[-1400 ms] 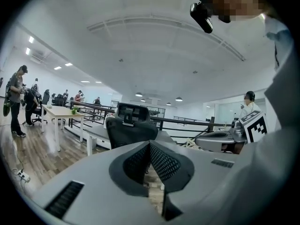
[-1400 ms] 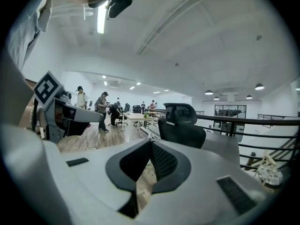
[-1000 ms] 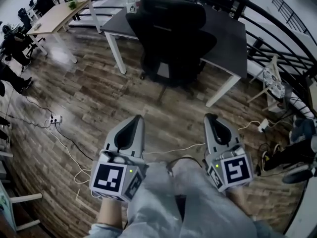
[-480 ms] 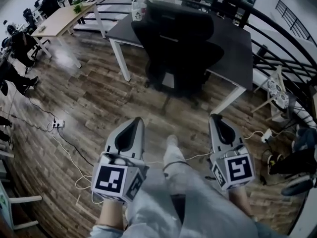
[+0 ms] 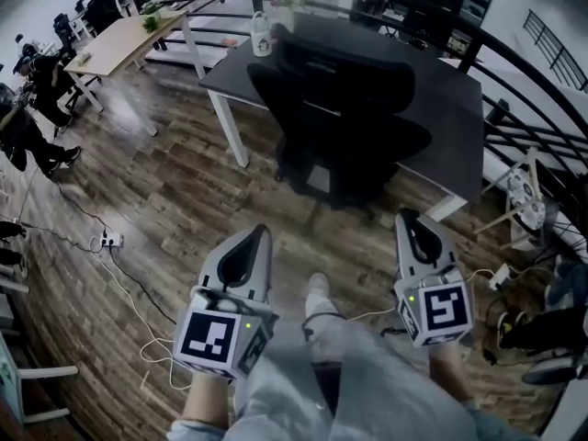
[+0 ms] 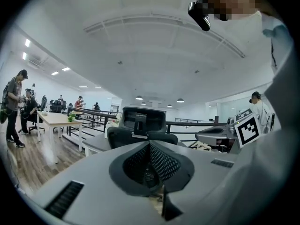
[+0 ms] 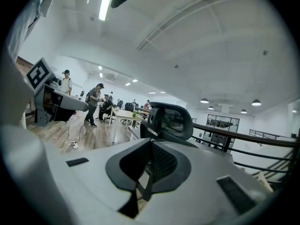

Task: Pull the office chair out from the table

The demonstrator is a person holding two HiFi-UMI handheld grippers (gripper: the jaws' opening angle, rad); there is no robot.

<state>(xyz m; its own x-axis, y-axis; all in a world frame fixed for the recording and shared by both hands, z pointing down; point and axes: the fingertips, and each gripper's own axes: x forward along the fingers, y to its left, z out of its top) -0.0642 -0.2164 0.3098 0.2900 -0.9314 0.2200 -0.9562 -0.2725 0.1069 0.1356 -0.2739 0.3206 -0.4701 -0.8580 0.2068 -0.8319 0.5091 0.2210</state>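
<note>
A black office chair (image 5: 344, 127) stands tucked against a dark table (image 5: 455, 108), its back toward me. My left gripper (image 5: 250, 237) and right gripper (image 5: 411, 219) hover side by side over the wood floor, a short way in front of the chair and apart from it. Both point at it, with their jaws shut and nothing between them. In the left gripper view the chair's headrest (image 6: 142, 123) rises just beyond my left gripper (image 6: 150, 146). The right gripper view shows that headrest (image 7: 171, 121) past my right gripper (image 7: 151, 145), slightly to the right.
A white jug (image 5: 262, 35) sits on the dark table's far left corner. A light wooden table (image 5: 124, 39) and seated people (image 5: 28, 127) are at the left. A power strip with cables (image 5: 103, 242) lies on the floor. A black railing (image 5: 542, 145) curves behind.
Both grippers have moved forward toward the chair, which now looks nearer and larger. One foot of the person has stepped forward between the grippers. The jaws stay shut.
</note>
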